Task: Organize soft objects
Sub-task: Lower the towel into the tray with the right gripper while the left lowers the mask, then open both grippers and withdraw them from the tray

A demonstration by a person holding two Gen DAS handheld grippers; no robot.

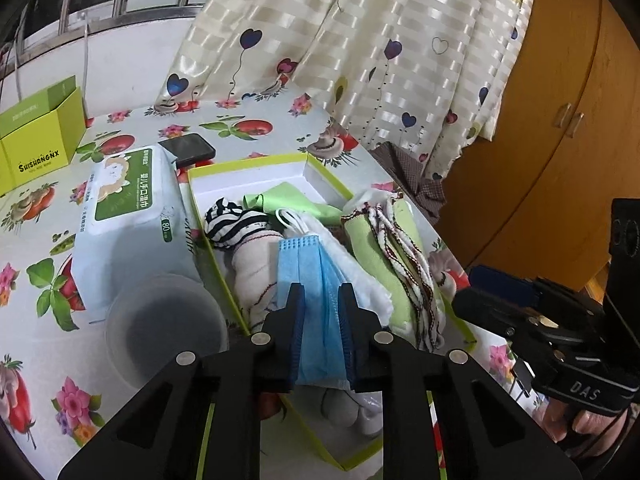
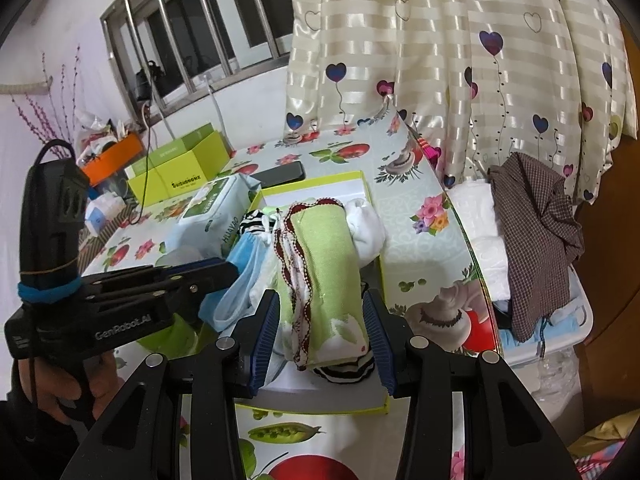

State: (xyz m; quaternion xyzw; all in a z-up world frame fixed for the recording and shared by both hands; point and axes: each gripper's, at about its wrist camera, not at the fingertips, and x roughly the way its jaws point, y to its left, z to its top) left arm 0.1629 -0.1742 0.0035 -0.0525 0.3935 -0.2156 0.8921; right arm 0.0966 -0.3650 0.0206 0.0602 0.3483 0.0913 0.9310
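A green-rimmed white box [image 1: 256, 166] [image 2: 320, 402] on the flowered table holds soft items: a striped black-and-white sock [image 1: 230, 220], a folded green cloth [image 1: 292, 200], a green towel with braided trim [image 1: 384, 256] [image 2: 326, 272] and white socks [image 2: 368, 228]. My left gripper [image 1: 320, 300] is shut on a blue face mask [image 1: 312, 280] [image 2: 244, 268] over the box. My right gripper [image 2: 320, 308] is open, its fingers on either side of the green towel, apart from it.
A wet-wipes pack [image 1: 124, 216] [image 2: 216, 208], a clear plastic cup [image 1: 166, 328], a black phone [image 1: 188, 148] and a green carton [image 1: 38, 136] lie left of the box. A curtain [image 2: 460, 60] hangs behind. A checked cloth [image 2: 536, 232] lies right of the table edge.
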